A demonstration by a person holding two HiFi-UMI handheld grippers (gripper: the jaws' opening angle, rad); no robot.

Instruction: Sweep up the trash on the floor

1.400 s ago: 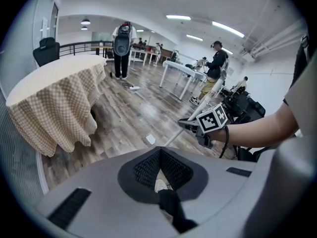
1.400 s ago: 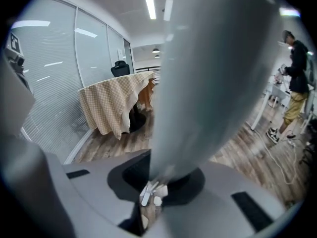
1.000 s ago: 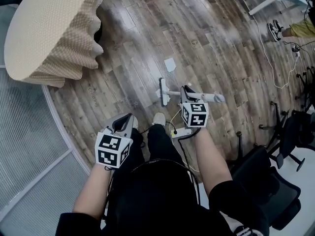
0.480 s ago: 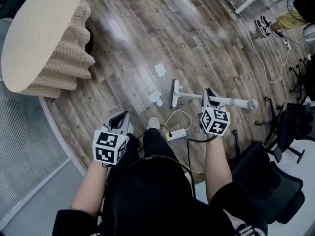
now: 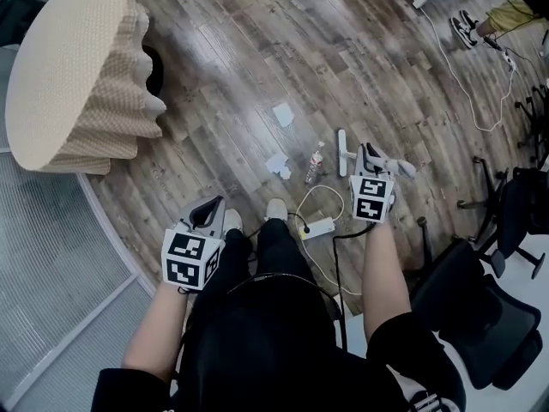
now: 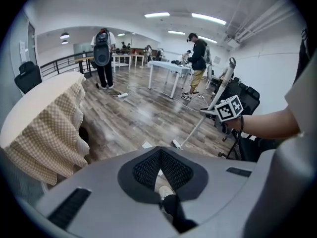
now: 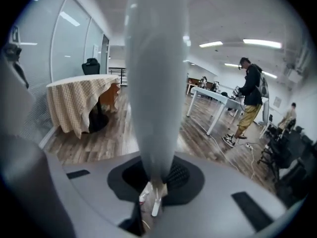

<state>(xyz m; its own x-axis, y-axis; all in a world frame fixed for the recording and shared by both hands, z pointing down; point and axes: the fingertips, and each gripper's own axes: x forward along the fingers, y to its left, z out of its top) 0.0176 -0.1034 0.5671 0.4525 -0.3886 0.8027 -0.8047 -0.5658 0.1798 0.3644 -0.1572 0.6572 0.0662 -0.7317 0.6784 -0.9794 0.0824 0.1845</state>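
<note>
My right gripper point(image 5: 371, 156) is shut on the white handle of a broom point(image 5: 343, 151), whose head rests on the wooden floor just ahead of it. In the right gripper view the handle point(image 7: 151, 83) rises straight up between the pads of the right gripper point(image 7: 157, 175). Left of the broom head lie a small plastic bottle point(image 5: 315, 163), a crumpled paper point(image 5: 277, 163) and a flat paper scrap point(image 5: 283, 114). My left gripper point(image 5: 208, 209) hangs by my left leg, shut with nothing in it. Its tips point(image 6: 159, 150) meet over my shoe.
A round table with a checked cloth point(image 5: 73, 67) fills the upper left. A power strip point(image 5: 319, 227) with white cable lies by my feet. Office chairs point(image 5: 480, 299) stand at right. Another person's shoes point(image 5: 467, 28) and a long cable are at top right.
The right gripper has swung the broom to the right and stood its handle more upright. The broom head now sits right of the papers, and a bottle shows between them.
</note>
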